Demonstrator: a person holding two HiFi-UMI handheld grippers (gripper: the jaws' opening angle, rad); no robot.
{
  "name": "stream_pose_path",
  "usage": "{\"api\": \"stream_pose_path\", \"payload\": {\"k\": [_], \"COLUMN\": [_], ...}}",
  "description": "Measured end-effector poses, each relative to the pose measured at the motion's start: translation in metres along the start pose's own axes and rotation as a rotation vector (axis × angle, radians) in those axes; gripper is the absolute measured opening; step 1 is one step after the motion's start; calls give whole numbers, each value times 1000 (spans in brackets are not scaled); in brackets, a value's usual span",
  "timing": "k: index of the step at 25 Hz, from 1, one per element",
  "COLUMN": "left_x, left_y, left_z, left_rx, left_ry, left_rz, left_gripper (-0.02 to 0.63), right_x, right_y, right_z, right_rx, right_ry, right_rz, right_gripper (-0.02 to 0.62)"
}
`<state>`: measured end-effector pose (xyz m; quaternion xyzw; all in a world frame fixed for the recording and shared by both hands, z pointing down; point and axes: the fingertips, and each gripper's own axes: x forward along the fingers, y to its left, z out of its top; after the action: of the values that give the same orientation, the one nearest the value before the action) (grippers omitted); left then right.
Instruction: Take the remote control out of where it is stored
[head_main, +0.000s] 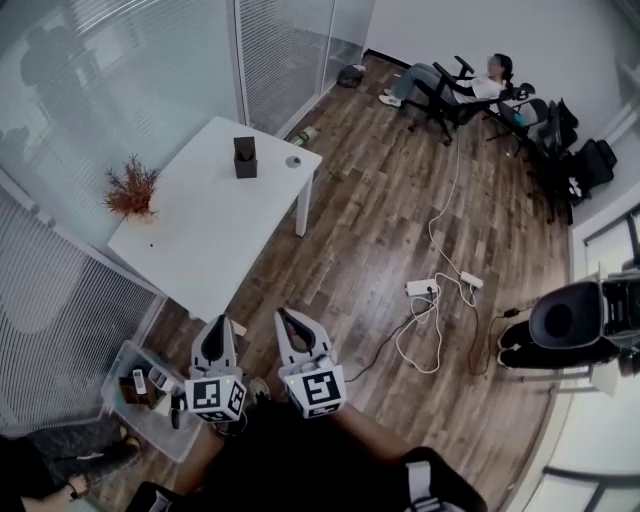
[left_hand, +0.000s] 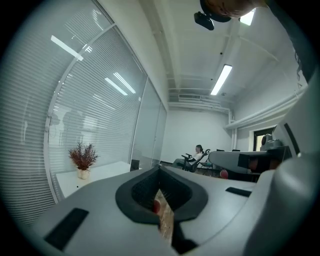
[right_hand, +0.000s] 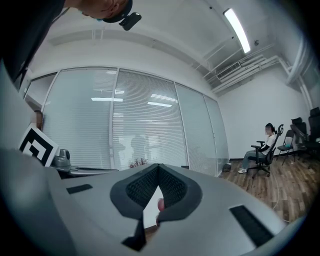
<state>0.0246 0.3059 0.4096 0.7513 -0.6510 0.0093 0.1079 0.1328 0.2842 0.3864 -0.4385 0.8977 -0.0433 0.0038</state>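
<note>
Nearby, the bin (head_main: 160, 432) holds a remote control (head_main: 139, 381); left tool (head_main: 218, 326), right tool (head_main: 288, 320) closed.

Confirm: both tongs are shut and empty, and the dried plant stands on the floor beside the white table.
Wrong: the dried plant stands on the white table itself; the head view shows it. The left tongs and the right tongs are shut and empty.

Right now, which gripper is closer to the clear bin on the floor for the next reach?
Left, probably. The left gripper sits beside the clear bin, where what looks like a white remote lies; the right gripper is farther off.
</note>
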Motion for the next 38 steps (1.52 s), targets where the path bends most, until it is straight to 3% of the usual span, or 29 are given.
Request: {"api": "stream_pose_path", "payload": {"k": [8, 14, 20, 29, 38], "left_x": [9, 23, 49, 103, 141], "left_y": [-39, -19, 5, 68, 99], "left_z": [0, 4, 13, 29, 38], "left_rx": [4, 22, 21, 46, 60], "left_ry": [-23, -9, -12, -15, 1], "left_rz": [15, 80, 80, 5, -101], "left_gripper": [-3, -3, -3, -3, -3], "right_x": [-19, 5, 41, 116, 165], "right_y": [-30, -33, -34, -20, -20], "right_z": [-1, 3, 2, 17, 9], "right_rx": [10, 17, 12, 17, 24], "right_ry": [21, -4, 8, -84, -5], "right_rz": [46, 80, 85, 39, -82], "right_gripper": [2, 2, 2, 2, 2]}}
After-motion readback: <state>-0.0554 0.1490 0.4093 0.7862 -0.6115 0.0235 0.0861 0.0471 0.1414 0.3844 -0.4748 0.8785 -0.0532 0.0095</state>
